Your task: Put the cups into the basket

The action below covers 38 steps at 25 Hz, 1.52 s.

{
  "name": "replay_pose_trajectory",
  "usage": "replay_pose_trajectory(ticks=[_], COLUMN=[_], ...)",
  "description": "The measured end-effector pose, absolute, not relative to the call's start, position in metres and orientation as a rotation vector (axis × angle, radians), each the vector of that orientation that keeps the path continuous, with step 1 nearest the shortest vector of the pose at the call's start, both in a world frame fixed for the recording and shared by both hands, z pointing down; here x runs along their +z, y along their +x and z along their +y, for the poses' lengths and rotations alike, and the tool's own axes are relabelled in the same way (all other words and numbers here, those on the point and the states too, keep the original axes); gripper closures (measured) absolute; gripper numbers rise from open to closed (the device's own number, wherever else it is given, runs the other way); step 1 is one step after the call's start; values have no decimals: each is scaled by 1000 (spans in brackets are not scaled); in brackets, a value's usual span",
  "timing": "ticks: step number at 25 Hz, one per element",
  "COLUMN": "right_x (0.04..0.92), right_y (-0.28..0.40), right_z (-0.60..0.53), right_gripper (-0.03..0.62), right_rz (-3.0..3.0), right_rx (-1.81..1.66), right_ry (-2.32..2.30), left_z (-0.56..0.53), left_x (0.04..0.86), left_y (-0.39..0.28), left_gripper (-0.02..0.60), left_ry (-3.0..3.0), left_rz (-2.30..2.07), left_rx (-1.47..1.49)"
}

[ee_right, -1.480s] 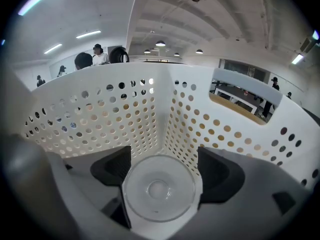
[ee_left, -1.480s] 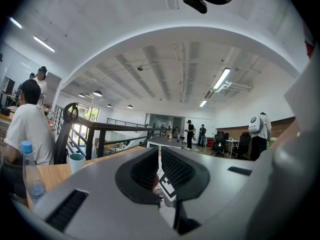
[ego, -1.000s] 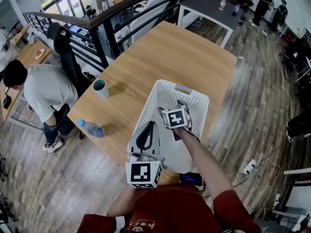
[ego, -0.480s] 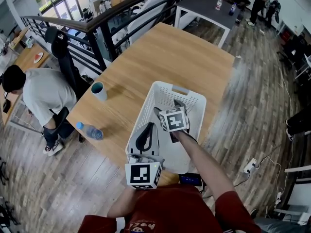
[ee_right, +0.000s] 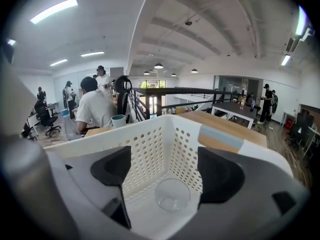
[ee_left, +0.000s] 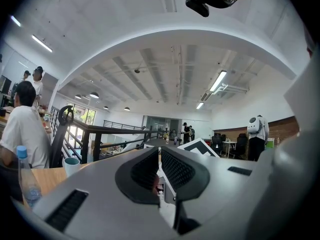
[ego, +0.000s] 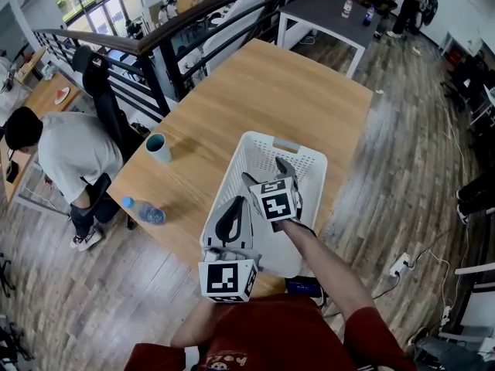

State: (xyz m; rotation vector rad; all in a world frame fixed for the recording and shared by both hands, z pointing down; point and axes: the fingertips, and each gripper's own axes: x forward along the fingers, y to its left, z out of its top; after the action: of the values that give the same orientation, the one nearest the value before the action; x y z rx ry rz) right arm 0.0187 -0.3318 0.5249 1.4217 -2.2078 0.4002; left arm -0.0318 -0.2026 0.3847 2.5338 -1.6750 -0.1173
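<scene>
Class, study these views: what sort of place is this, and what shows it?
Probably an open-plan office mezzanine: a black railing edges the floor, a person is at a desk beyond it, and a grey table stands further off.

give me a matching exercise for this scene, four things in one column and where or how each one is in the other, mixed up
Things:
1. clear cup
2. white cup
3. bottle
4. right gripper

Descriptions:
A. fingers apart, holding nothing
B. on the table, teal inside
C. on the floor of the basket
D. blue cap, near the table edge

Pairs: 1-C, 2-B, 3-D, 4-A
</scene>
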Motion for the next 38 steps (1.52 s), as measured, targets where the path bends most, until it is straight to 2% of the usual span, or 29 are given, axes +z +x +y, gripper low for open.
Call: replay_pose_trajectory(ticks=[10, 38], right_x=[481, 427], right_y=[-8, 14], right_z=[-310, -267], right_gripper=[204, 215], right_rz=[-2343, -2518], right_rx=[235, 193], right_ry=[1439, 1540], left_z=[-202, -207], left_x=[381, 380], left_y=[-41, -63], left_gripper=[560, 560], left_ry=[2520, 2470], left_rz=[-1704, -1794], left_rx=[-126, -115])
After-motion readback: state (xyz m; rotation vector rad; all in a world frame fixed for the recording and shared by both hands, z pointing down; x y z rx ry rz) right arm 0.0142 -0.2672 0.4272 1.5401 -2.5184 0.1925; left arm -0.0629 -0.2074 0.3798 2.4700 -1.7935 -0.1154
